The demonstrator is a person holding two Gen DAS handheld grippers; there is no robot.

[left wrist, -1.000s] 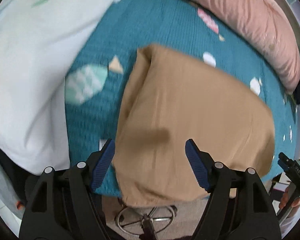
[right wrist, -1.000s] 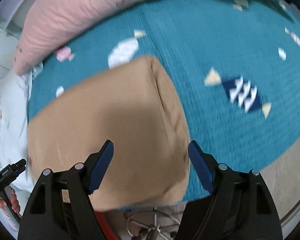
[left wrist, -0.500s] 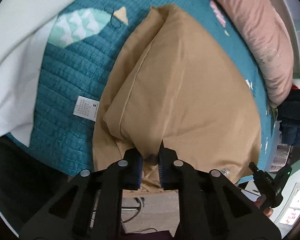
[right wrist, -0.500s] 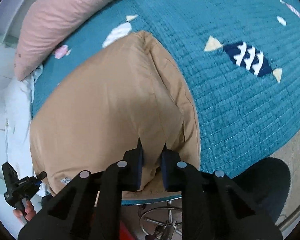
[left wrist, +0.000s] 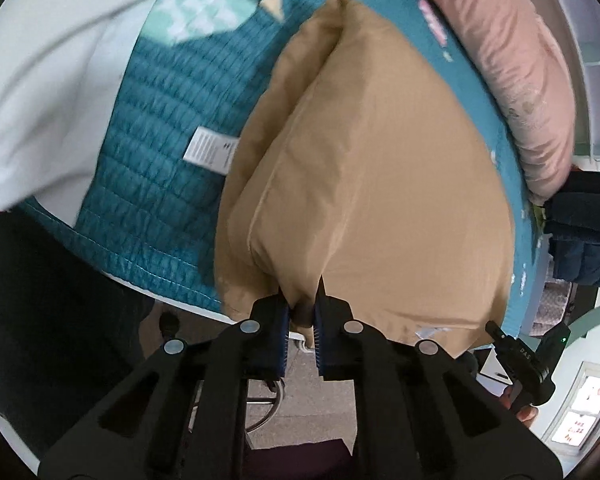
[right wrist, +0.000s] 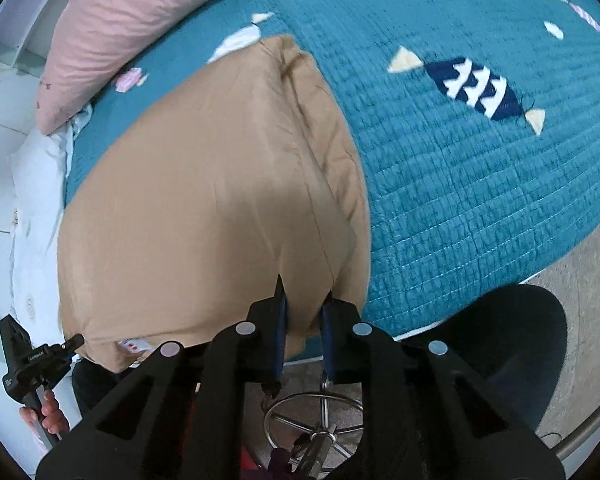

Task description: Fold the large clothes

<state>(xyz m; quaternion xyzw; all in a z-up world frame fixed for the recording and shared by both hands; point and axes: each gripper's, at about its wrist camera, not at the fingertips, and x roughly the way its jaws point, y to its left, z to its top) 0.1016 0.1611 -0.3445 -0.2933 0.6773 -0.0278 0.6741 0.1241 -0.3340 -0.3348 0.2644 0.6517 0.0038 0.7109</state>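
Garment, tan, soft, limp, probably light: left gripper and right gripper each pinch its near hem corners, likely best hold.

1. Garment – plain tan all over, no print; a small white label shows at its near hem.
2. Quilt – teal, stitched in a grid; scattered fish shapes, one navy with white zigzags and cream triangles, one pale mint with white marks, smaller ones white or pink.
3. Quilt tag – white with fine dark print.
4. Pillow – dusty pink with a faint darker motif.
5. Sheet – white.
6. Left gripper and right gripper – black bodies, blue pads, silver rivets.
7. Padded jacket – navy.
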